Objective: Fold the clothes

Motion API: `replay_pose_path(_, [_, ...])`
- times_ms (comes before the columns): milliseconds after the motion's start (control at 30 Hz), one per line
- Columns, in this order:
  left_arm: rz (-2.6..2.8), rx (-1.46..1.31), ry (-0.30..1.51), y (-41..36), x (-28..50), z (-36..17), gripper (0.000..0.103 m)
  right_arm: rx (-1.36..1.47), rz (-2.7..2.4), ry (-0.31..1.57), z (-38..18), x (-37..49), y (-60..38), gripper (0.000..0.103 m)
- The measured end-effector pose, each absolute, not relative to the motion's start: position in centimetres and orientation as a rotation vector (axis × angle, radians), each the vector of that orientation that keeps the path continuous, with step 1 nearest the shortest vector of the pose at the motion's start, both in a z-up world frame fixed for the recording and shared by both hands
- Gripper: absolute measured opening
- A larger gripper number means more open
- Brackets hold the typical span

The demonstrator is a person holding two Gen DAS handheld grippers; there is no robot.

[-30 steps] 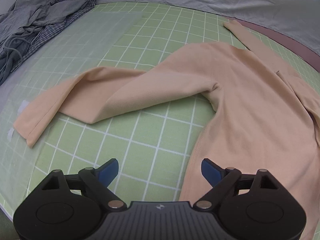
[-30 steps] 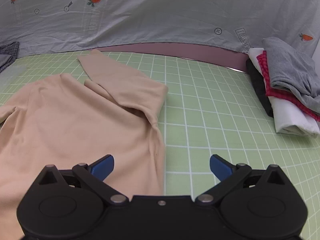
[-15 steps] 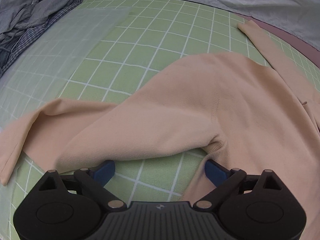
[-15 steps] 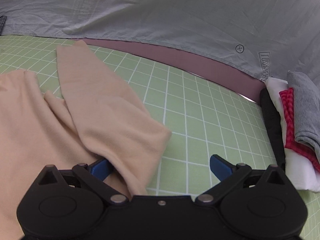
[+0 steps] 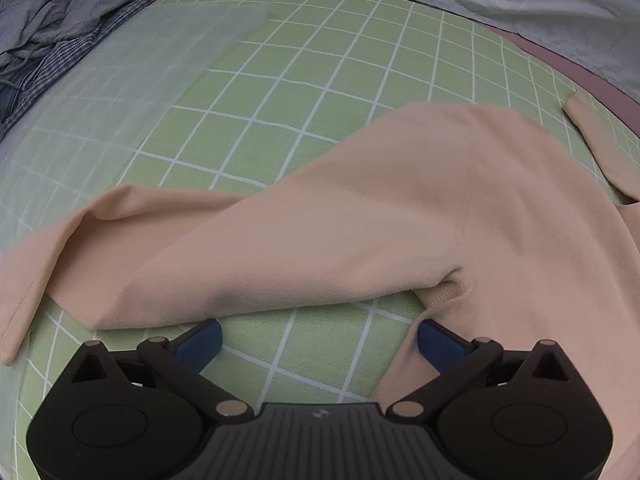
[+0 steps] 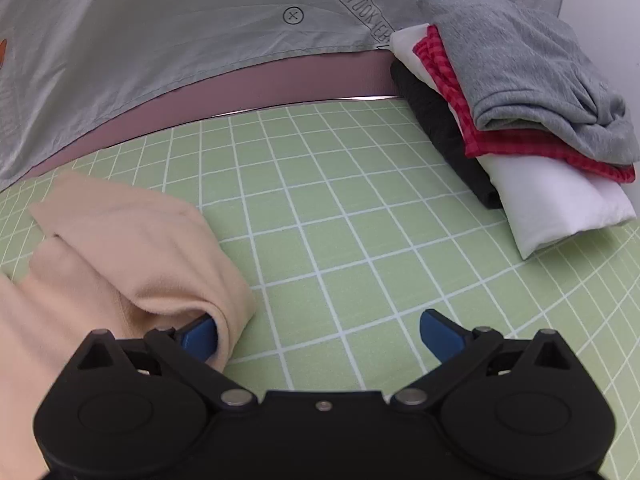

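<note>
A peach long-sleeved top point(image 5: 400, 208) lies spread on the green grid mat point(image 5: 320, 80), one sleeve stretched out to the left. My left gripper point(image 5: 318, 340) hovers just below the armpit, its jaws still opening. Only bare mat lies between them, and the right fingertip point(image 5: 436, 340) meets the top's side edge. In the right wrist view the other sleeve of the top point(image 6: 132, 248) is folded over the body. My right gripper point(image 6: 320, 334) stands open at that fold's corner. Its left fingertip point(image 6: 200, 334) is tucked against the cloth, with mat under the rest.
A stack of folded clothes point(image 6: 520, 120), grey over red, white and black, sits at the mat's back right. A loose pile of grey and checked garments point(image 5: 60, 32) lies at the far left. A grey printed sheet point(image 6: 160, 40) hangs behind the mat.
My left gripper came forward and down to the sleeve's underside, and its jaws spread wider. My right gripper slid right to the folded sleeve's corner and rolled, so the stack looks closer.
</note>
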State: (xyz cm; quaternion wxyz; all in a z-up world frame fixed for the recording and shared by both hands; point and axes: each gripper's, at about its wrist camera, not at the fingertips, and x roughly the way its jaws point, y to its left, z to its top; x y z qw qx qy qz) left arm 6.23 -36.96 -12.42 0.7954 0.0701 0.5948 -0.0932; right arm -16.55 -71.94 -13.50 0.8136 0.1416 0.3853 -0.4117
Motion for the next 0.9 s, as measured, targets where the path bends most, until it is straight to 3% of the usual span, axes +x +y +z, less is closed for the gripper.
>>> replay_pose_path(367, [-0.206,0.155,1.277,-37.4,6.1,-12.3,0.103,-0.021,-0.753,0.830,-12.7,-8.6,-68.7,0.103])
replay_pose_path(567, [-0.206,0.152,1.270,-37.1,5.5,-12.7,0.103,0.112,-1.049,0.709,-10.4,-12.2,-73.0,0.103])
replay_pose_path(767, [-0.202,0.149,1.270,-37.2,5.3,-13.0,0.103,0.232,-1.118,0.814,-12.3,-17.7,-75.9,0.103])
replay_pose_path(900, [-0.201,0.149,1.274,-37.1,5.4,-12.9,0.103,0.185,-1.026,0.831,-12.9,-17.0,-73.8,0.103])
